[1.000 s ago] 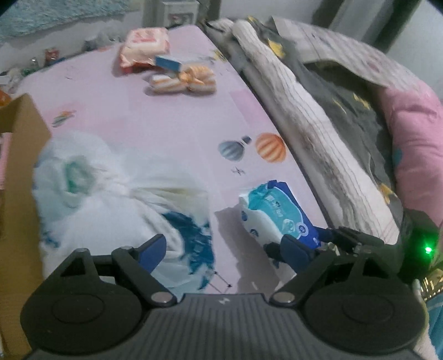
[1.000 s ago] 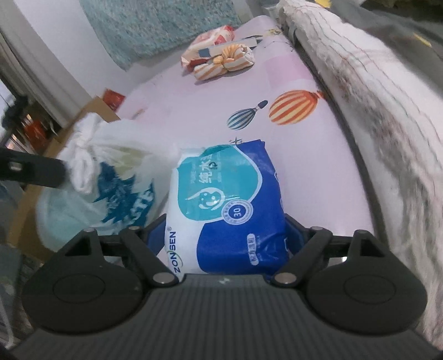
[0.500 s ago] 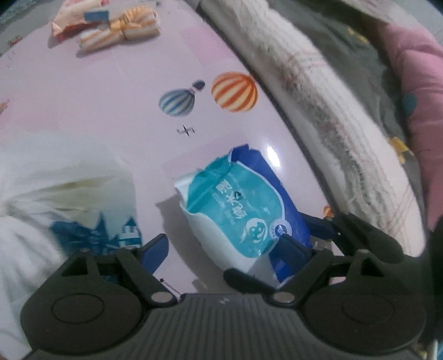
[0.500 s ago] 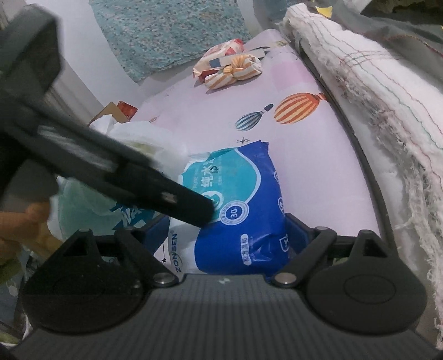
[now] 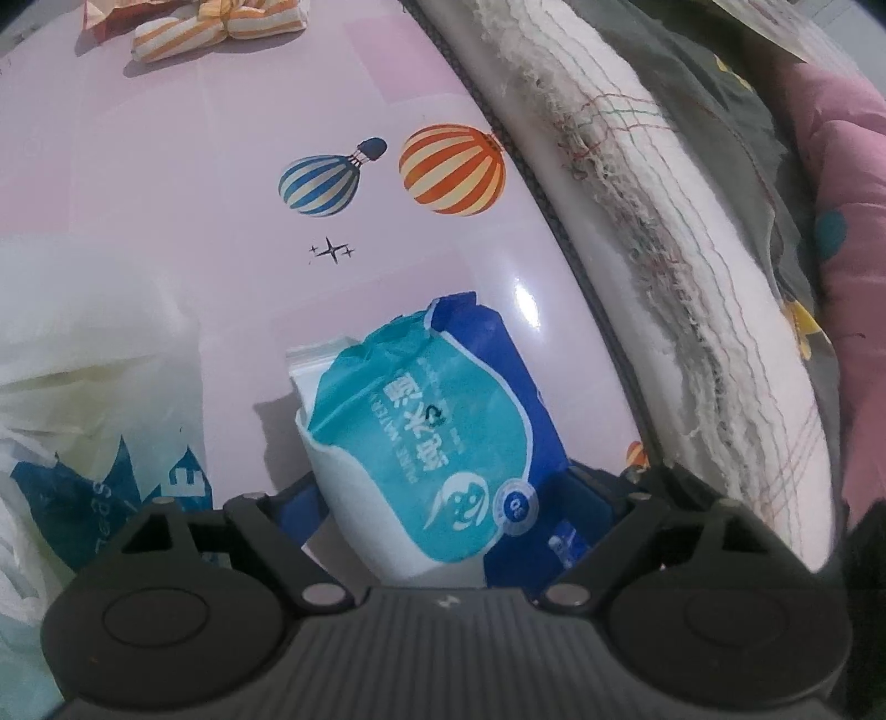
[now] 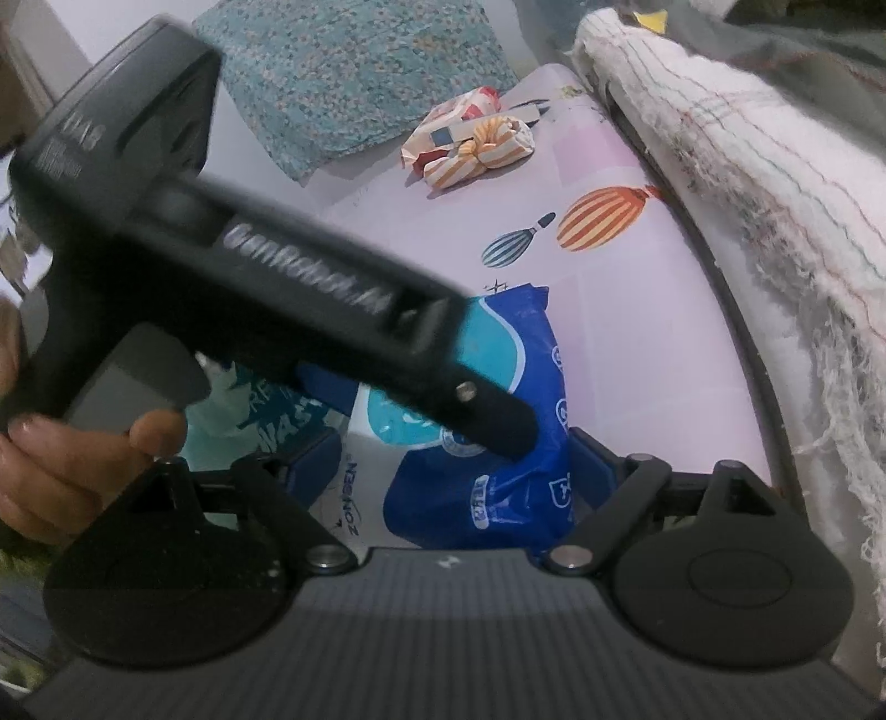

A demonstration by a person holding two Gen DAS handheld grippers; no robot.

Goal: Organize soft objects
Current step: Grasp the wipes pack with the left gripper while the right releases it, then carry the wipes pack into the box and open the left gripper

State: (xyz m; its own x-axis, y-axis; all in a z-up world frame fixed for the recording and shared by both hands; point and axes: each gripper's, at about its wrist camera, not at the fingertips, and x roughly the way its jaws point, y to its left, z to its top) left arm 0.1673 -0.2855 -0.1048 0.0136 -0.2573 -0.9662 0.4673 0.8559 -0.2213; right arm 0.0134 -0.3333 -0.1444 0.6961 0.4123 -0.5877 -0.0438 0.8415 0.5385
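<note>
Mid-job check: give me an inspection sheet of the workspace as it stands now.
Surface: pink balloon-print mat, glossy.
Job's things: blue wipes pack lying flat; white plastic bag to its left; striped cloth bundle at far end.
Clutter: orange-white packet beside the bundle.
Grippers: left tool and right tool open, both straddling the pack; a hand holds the left tool.
Cables: nothing seen.
Surroundings: frayed white blanket, teal rug.

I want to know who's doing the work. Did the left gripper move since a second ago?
Yes. The left gripper went from over the white bag across to the wipes pack, which now sits between its open jaws. The balloon print shows the shift.
</note>
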